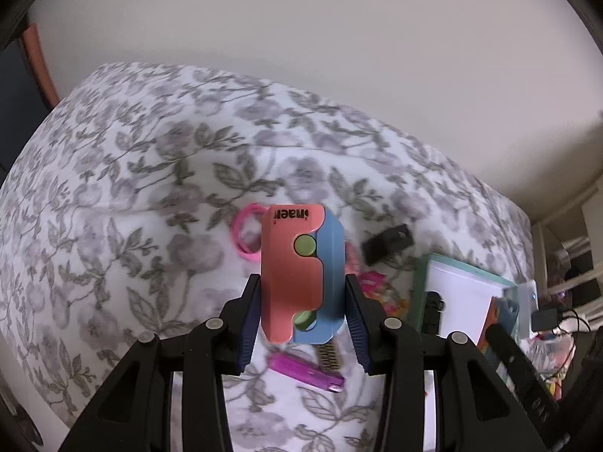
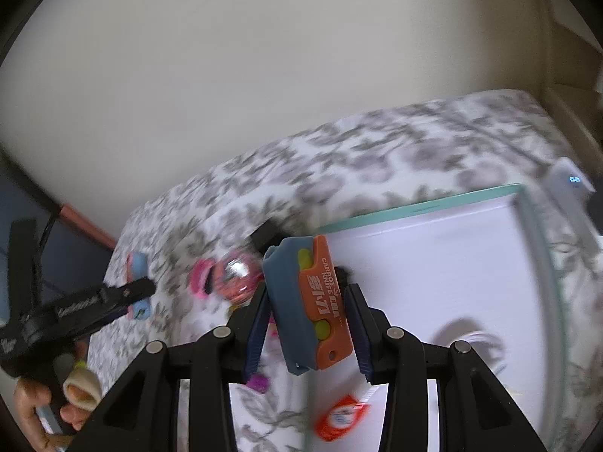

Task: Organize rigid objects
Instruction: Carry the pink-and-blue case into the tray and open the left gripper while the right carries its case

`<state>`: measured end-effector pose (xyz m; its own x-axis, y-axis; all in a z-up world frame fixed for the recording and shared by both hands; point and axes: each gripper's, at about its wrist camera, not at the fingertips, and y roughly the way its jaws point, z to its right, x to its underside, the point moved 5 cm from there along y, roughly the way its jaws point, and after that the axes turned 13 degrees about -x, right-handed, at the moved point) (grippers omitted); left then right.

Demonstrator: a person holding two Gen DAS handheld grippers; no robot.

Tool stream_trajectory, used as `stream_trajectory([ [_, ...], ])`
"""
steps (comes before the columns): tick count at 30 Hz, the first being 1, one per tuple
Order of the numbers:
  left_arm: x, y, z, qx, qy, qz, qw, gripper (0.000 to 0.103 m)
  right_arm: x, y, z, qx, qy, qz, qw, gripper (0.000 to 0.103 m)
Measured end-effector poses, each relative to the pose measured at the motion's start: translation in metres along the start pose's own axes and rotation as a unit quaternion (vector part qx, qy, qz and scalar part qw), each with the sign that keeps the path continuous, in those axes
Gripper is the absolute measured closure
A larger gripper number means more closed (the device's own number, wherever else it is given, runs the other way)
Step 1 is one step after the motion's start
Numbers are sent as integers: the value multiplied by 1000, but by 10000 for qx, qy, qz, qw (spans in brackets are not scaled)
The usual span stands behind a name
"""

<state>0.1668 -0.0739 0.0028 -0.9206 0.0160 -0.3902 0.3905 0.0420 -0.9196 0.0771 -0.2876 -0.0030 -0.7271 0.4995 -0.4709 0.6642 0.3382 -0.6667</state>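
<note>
The left gripper point(image 1: 303, 324) pinches a pink-and-blue toy knife point(image 1: 301, 271) upright by its flat sides, lifted off the floral bedspread point(image 1: 113, 188); a pink ring point(image 1: 247, 237) lies at its ten o'clock, a magenta stick point(image 1: 305, 374) at six. The right gripper point(image 2: 311, 331) clamps an orange-and-blue toy knife point(image 2: 307, 305), tilted, with the white tray point(image 2: 433, 263) at its three o'clock. Both toys look light, stiff and slick plastic; gripping mid-body across the broad faces seems safest against twisting.
</note>
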Motion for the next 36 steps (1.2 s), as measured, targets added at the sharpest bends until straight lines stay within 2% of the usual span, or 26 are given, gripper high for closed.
stream_trajectory([
  [6, 13, -7, 43, 196, 465, 45, 9987, 59, -13, -33, 41, 714, 154, 233, 9971, 61],
  [13, 42, -9, 104, 252, 1221, 109, 9921, 59, -16, -58, 83, 931, 537, 370, 9935, 61],
  [21, 87, 9, 169, 256, 2132, 199, 9765, 59, -8, -60, 113, 1251, 610, 366, 9896, 61],
  [29, 110, 24, 192, 171, 2579, 296, 9656, 59, 7, -34, 131, 1483, 641, -3, 9869, 61],
  [36, 113, 32, 194, 129, 2598, 173, 9654, 59, 12, -25, 134, 1637, 583, -178, 9846, 60],
])
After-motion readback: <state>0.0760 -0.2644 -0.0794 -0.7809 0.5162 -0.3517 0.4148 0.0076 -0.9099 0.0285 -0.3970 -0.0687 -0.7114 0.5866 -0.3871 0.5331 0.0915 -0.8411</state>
